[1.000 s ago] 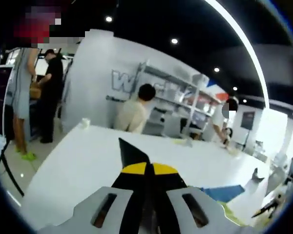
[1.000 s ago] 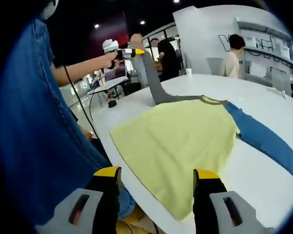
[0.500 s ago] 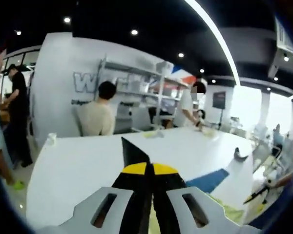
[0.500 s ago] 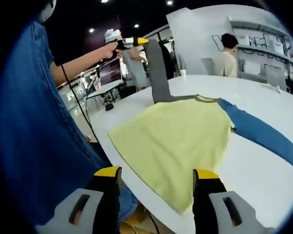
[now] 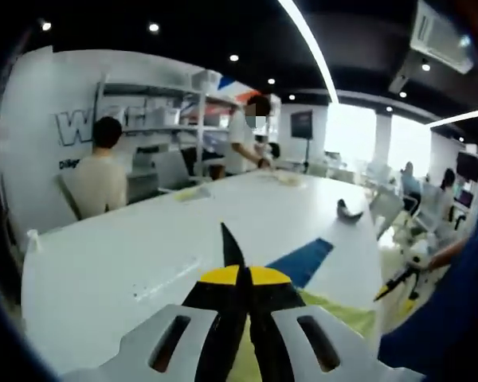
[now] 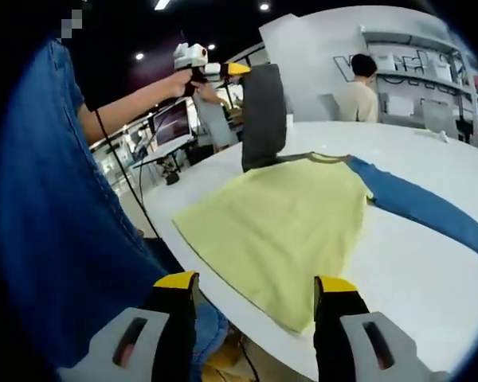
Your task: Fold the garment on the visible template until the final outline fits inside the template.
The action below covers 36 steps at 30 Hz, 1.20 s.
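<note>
A yellow shirt (image 6: 279,223) lies flat on the white table (image 6: 414,270), its blue sleeve (image 6: 422,211) stretched out to the right. Its grey sleeve (image 6: 263,115) hangs lifted above the left shoulder, pinched in my left gripper (image 6: 223,70). In the left gripper view the left gripper (image 5: 240,274) is shut on a dark point of that grey sleeve (image 5: 231,248), with the blue sleeve (image 5: 303,259) and yellow cloth (image 5: 338,312) beyond. My right gripper (image 6: 255,296) is open above the shirt's near hem, with nothing between its jaws; it also enters at the right as the right gripper (image 5: 394,280).
A person in blue denim (image 6: 56,239) stands against the table's near left edge. A seated person (image 5: 99,171) is at the far edge, with shelves (image 5: 155,119) behind. A small dark object (image 5: 349,211) lies on the table far right.
The left gripper has swung the lifted grey sleeve rightward, toward the shirt body, and its view has panned right. The right gripper stays open near the hem.
</note>
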Available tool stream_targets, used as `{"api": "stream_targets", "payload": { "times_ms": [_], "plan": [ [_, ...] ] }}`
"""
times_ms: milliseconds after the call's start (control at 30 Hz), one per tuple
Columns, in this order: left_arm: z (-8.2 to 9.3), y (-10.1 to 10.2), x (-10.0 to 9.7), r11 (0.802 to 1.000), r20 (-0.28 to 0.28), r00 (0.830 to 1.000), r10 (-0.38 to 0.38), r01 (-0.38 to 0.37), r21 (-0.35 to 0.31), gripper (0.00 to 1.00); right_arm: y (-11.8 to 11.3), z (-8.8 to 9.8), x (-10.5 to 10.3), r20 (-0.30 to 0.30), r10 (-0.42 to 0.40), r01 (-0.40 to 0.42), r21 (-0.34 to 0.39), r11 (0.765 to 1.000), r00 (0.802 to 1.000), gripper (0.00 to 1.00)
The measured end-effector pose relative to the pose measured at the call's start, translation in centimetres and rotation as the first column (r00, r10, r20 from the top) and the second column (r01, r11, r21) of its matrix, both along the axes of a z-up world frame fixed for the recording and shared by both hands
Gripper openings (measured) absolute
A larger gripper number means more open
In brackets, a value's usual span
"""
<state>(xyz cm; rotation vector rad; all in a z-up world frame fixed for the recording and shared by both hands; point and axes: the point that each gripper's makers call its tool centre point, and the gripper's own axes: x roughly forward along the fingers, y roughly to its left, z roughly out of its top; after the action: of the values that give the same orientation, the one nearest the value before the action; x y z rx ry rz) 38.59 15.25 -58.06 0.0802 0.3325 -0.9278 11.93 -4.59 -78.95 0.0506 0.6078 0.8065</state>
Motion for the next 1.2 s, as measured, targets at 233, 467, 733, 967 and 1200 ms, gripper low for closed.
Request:
{"api": "stream_targets", "payload": {
  "times_ms": [233, 467, 733, 967, 1200],
  "plan": [
    [-1.2, -1.9, -1.1, 0.999, -0.024, 0.999, -0.042, 0.042, 0.021, 0.0, -0.3, -0.1, -0.2, -0.003, -0.021, 0.021, 0.008, 1.0, 1.0, 0.58],
    [-3.1, -3.3, -2.4, 0.998, -0.038, 0.999, -0.036, 0.038, 0.045, 0.0, -0.3, 0.0, -0.3, -0.005, -0.03, 0.03, 0.018, 0.999, 1.0, 0.57],
    [-5.9, -4.8, -3.6, 0.996, -0.011, 0.999, 0.035, -0.034, 0.081, 0.0, -0.7, -0.1, -0.7, -0.01, -0.041, 0.042, 0.03, 0.999, 0.999, 0.57],
    [-8.3, -5.9, -4.7, 0.994, 0.023, 0.999, 0.048, -0.05, 0.096, 0.0, -1.2, -0.3, -1.2, -0.023, -0.052, 0.053, 0.041, 0.998, 0.998, 0.56],
    [-12.3, -6.9, -6.6, 0.986, 0.048, 0.998, 0.031, -0.039, 0.163, 0.0, -2.4, -0.7, -1.7, -0.043, -0.075, 0.077, 0.05, 0.996, 0.996, 0.56]
  ]
}}
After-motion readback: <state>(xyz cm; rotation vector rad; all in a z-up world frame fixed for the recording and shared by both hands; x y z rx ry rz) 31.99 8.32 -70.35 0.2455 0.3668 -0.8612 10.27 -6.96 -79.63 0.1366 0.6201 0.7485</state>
